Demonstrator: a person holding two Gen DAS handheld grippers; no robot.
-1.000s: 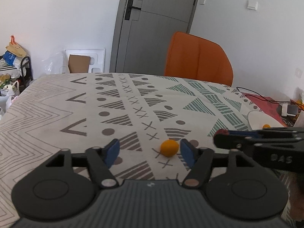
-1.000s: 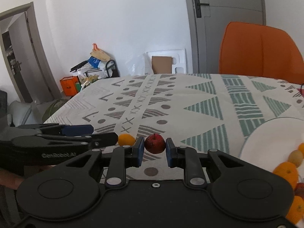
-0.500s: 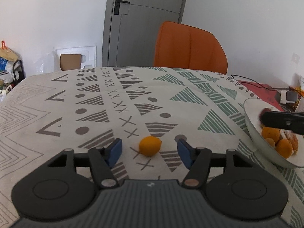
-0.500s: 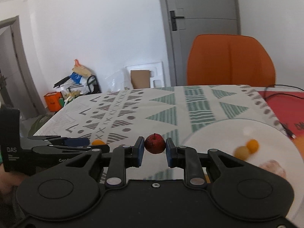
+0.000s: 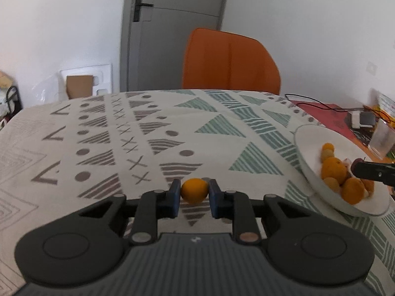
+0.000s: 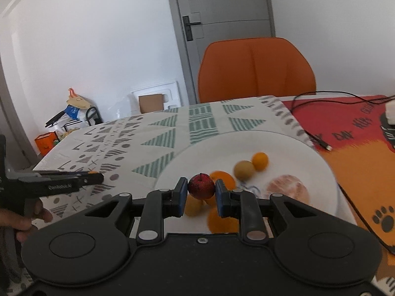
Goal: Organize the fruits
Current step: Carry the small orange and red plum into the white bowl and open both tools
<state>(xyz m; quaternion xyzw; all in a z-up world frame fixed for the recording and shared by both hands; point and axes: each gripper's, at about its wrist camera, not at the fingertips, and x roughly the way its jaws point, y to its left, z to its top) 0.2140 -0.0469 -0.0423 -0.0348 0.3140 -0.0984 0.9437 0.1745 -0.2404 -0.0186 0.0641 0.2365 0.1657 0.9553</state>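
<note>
My left gripper (image 5: 194, 192) is shut on a small orange fruit (image 5: 194, 189), low over the patterned tablecloth (image 5: 148, 133). My right gripper (image 6: 201, 191) is shut on a small dark red apple (image 6: 201, 185) and hangs over the near part of the white plate (image 6: 308, 157). On that plate lie several oranges (image 6: 259, 160), a brownish round fruit (image 6: 244, 170) and a peeled citrus (image 6: 287, 190). In the left wrist view the plate (image 5: 306, 165) is at the right, with the right gripper's tip (image 5: 370, 171) above its fruit. The left gripper (image 6: 95, 177) shows at the left of the right wrist view.
An orange chair (image 5: 229, 61) stands behind the table's far edge, before a grey door (image 5: 172, 32). A red and orange mat (image 6: 358, 133) with a black cable (image 6: 318, 143) lies right of the plate. A hand (image 6: 22, 219) holds the left gripper. Clutter sits by the left wall (image 6: 71, 113).
The left jaws have shut on the orange fruit that lay between them. The right gripper carried the red apple rightwards, from beside the left gripper to over the plate.
</note>
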